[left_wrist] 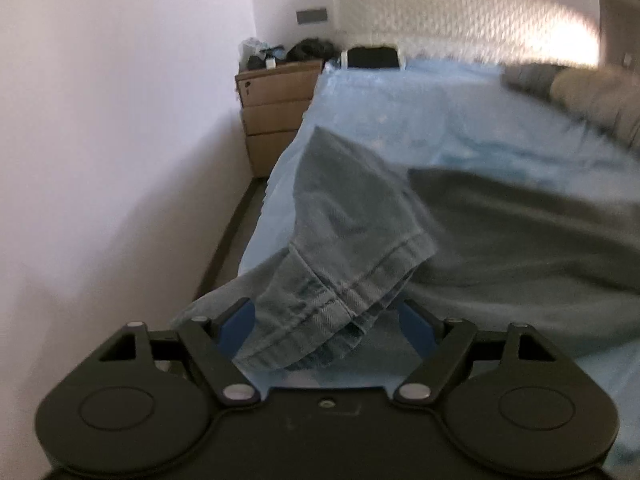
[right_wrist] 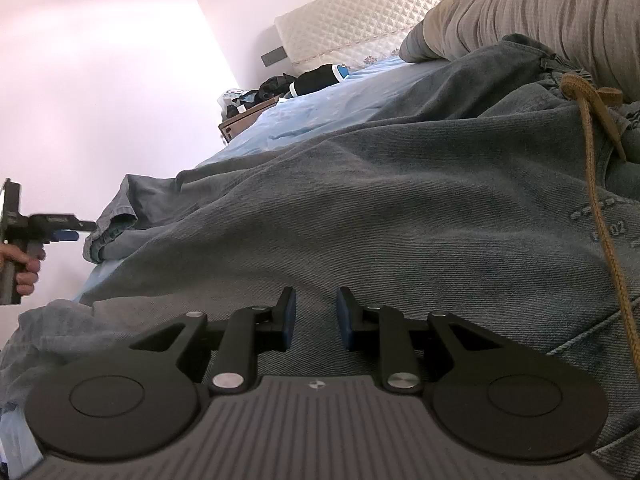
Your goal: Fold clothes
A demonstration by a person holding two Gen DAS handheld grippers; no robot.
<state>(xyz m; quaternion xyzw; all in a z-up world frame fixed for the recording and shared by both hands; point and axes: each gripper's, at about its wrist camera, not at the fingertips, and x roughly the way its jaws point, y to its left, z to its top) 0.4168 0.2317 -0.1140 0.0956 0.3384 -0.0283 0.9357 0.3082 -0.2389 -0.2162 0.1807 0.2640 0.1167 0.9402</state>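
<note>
Grey-blue jeans (right_wrist: 380,208) lie spread on a bed with a light blue sheet (left_wrist: 420,112). In the left wrist view a hemmed leg end (left_wrist: 344,240) rises between the fingers of my left gripper (left_wrist: 326,320), whose jaws stand wide apart around it. The same gripper (right_wrist: 86,226) shows in the right wrist view, at the leg hem (right_wrist: 108,232). My right gripper (right_wrist: 316,312) sits low over the jeans' middle, jaws apart with a narrow gap and nothing between them. A tan drawstring (right_wrist: 600,208) runs down from the waistband.
A wooden drawer unit (left_wrist: 276,112) with dark clutter stands by the white wall (left_wrist: 100,140) left of the bed. A quilted headboard (left_wrist: 440,12) is at the far end. A grey-beige bolster pillow (right_wrist: 540,12) lies beside the jeans. A black bundle (right_wrist: 316,78) rests near the headboard.
</note>
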